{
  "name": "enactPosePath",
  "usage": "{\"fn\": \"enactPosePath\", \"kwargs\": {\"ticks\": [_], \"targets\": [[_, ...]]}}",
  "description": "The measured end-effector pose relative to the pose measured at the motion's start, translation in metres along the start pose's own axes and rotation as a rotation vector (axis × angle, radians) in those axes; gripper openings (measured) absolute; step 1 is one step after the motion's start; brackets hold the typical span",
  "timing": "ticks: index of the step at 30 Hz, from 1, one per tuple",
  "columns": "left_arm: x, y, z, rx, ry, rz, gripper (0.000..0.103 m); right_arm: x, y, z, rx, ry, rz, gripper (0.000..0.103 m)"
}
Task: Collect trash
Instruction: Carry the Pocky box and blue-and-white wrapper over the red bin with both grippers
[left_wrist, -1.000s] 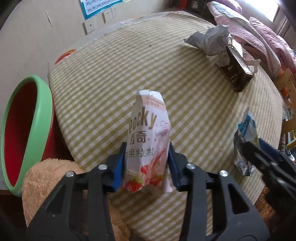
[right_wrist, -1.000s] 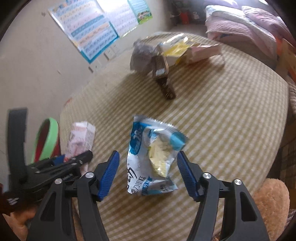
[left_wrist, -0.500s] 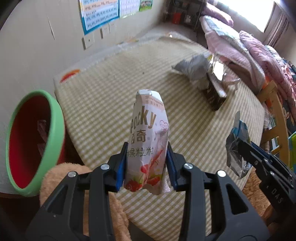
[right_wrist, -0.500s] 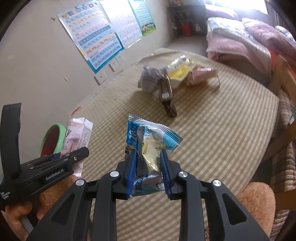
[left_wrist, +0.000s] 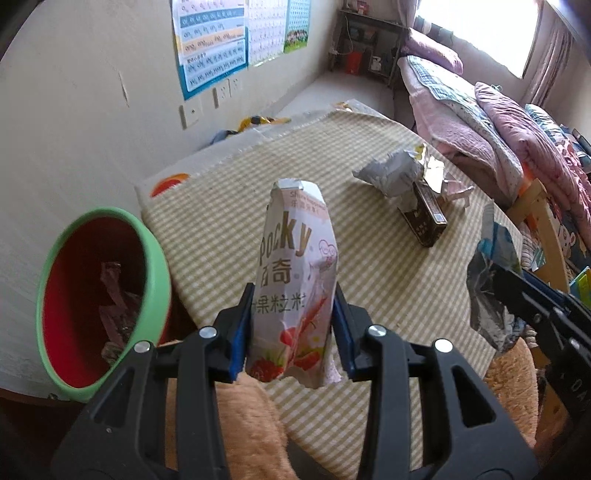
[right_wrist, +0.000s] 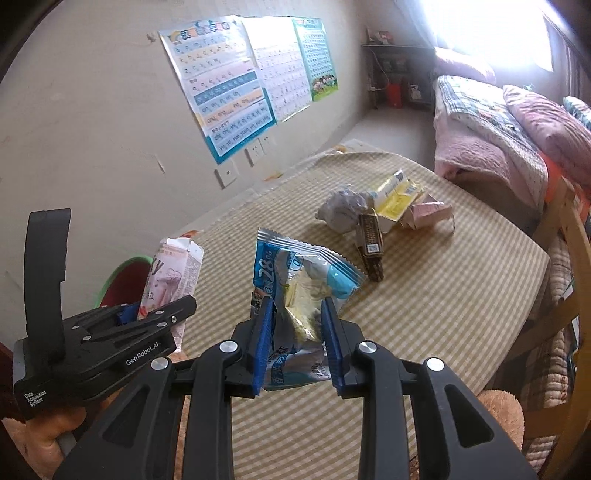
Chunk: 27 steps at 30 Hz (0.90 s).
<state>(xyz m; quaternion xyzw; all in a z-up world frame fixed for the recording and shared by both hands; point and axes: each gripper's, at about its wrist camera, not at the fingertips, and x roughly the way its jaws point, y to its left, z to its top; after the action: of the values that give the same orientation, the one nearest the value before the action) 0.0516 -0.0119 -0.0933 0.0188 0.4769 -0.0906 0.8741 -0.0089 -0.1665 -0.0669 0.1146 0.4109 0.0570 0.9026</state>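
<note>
Two wrappers held above the bench, bin at its left edge

The Pocky packet (left_wrist: 295, 280) stands upright between the pads of the left hand-held gripper (left_wrist: 293, 332), above the near part of the bench (left_wrist: 229, 206). The bin (left_wrist: 155, 280) sits beside the bench's left edge, with scraps inside. The snack wrapper (right_wrist: 299, 295) hangs in the right hand-held gripper (right_wrist: 297, 347), to the right of the packet. A pile of crumpled wrappers (right_wrist: 343, 210) and a small box (right_wrist: 371, 247) lie farther back on the bench, with the bed (right_wrist: 491, 136) behind them.
</note>
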Motion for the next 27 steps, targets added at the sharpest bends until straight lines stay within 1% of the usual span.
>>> {"fn": "enactPosePath", "kwargs": {"ticks": [18,27], "targets": [[-0.024,0.027,-0.002,-0.008,-0.085,0.054,0.037,-0.002,0.035,0.004,-0.096,0.004,-0.022,0.027],[-0.026,0.039,-0.004,-0.031,-0.088,0.058,0.037,0.001,0.045,0.003,-0.129,0.012,-0.020,0.027]]}}
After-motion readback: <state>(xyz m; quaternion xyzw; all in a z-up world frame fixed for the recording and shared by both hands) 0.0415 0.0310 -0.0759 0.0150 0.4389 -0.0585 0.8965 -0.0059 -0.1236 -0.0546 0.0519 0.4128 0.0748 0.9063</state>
